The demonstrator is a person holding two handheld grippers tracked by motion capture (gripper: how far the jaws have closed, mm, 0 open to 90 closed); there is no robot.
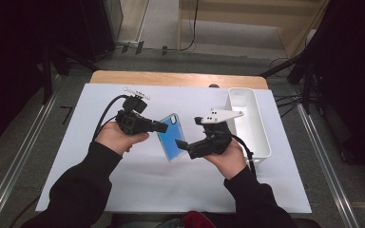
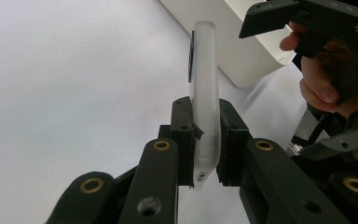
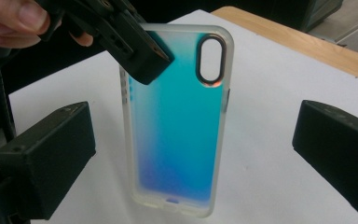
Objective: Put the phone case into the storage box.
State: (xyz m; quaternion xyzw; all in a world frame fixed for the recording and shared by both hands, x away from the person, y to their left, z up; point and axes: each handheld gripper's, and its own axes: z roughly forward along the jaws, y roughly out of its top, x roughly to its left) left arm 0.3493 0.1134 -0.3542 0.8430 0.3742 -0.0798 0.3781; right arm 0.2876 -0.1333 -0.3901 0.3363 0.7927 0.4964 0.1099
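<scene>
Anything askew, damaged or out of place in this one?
Nothing stands out. The phone case looks intact, held off the table by its edge in the left claw. The right claw stands open around it without touching. The white bin sits squarely at the paper's right side.

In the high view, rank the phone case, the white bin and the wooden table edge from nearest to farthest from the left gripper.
1. Phone case: clamped in the left gripper, centre of the sheet.
2. Wooden table edge: along the far side, beyond the gripper.
3. White bin: far right, past the right gripper.
</scene>
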